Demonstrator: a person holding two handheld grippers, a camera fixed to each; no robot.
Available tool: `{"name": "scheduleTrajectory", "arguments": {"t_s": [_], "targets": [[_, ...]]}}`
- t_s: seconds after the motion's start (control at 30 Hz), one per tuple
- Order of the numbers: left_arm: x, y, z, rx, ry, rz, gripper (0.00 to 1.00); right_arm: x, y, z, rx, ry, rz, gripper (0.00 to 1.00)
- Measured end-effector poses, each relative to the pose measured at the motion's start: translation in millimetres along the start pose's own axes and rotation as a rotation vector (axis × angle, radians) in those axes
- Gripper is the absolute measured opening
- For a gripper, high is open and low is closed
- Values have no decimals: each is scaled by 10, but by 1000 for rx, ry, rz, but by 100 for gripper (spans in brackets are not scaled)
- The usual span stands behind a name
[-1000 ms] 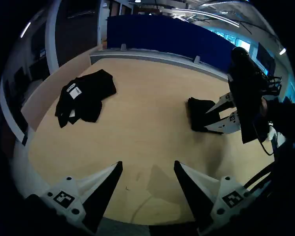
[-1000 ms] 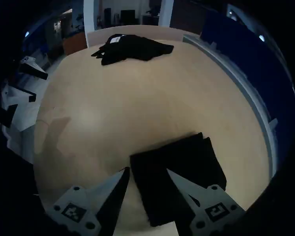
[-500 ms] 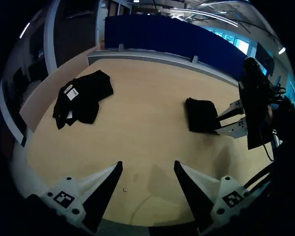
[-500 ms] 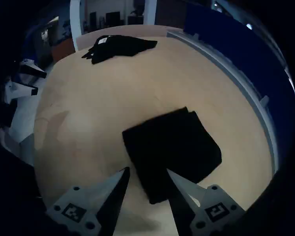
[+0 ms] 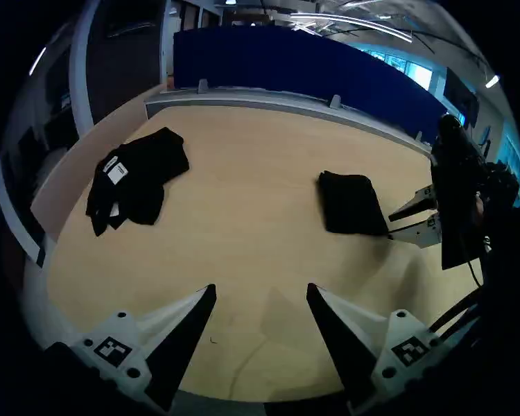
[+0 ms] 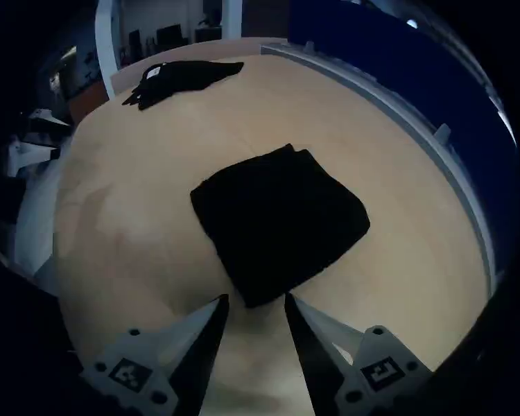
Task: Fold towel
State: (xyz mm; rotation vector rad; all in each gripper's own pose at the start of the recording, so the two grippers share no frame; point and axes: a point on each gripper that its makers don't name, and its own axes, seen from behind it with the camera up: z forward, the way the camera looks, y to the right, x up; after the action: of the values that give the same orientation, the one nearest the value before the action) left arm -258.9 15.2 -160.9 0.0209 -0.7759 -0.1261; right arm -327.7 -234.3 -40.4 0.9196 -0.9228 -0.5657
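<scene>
A folded black towel (image 6: 281, 222) lies flat on the light wooden table (image 6: 156, 173). In the right gripper view my right gripper (image 6: 255, 298) is open, its tips just at the towel's near corner and pressing on nothing. The left gripper view shows the same towel (image 5: 350, 202) at right of centre, with the right gripper (image 5: 416, 218) just beyond its right edge, held by a person's hand. My left gripper (image 5: 260, 288) stands open over bare table near the front edge, far from the towel.
A loose pile of black cloth (image 5: 135, 179) with white tags lies at the table's far left, also seen as the pile (image 6: 180, 75) in the right gripper view. A blue partition (image 5: 295, 62) runs behind the table's back edge.
The right gripper has drawn back off the folded towel, which earlier lay between its fingers and now lies whole in front of them. The left gripper has hardly moved.
</scene>
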Motion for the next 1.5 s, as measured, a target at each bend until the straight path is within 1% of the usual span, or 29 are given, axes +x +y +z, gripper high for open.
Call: {"name": "scheduleTrajectory", "arguments": {"t_s": [0.23, 0.27, 0.33, 0.43, 0.5, 0.63, 0.83, 1.03, 1.17, 1.37, 1.5], "targets": [[1, 22, -4, -4, -1, 6, 97, -40, -7, 68, -6, -3, 27, 61], [1, 23, -6, -4, -1, 6, 97, -44, -9, 79, -6, -4, 33, 60], [-4, 21, -8, -4, -2, 5, 97, -62, -8, 99, -9, -10, 48, 53], [-10, 17, -9, -3, -3, 4, 97, -85, -13, 121, -9, -12, 65, 36], [-14, 16, -7, -3, -3, 5, 97, -97, -25, 131, -6, -10, 73, 27], [-18, 17, -1, -3, -4, 8, 97, -111, -51, 141, 3, -10, 82, 20], [-3, 27, -3, -5, -5, 14, 97, -115, -56, 166, -2, -6, 89, 18], [4, 27, 0, -6, -5, 14, 97, -97, -45, 193, -10, 2, 99, 6], [9, 22, 2, -6, -5, 15, 97, -87, -28, 193, -17, 12, 102, 3], [25, 22, -1, -8, -4, 19, 97, -14, 22, 98, -39, 38, 71, 3], [71, 29, 5, -10, 4, 22, 97, 152, 96, -37, -57, 73, 62, 3]]}}
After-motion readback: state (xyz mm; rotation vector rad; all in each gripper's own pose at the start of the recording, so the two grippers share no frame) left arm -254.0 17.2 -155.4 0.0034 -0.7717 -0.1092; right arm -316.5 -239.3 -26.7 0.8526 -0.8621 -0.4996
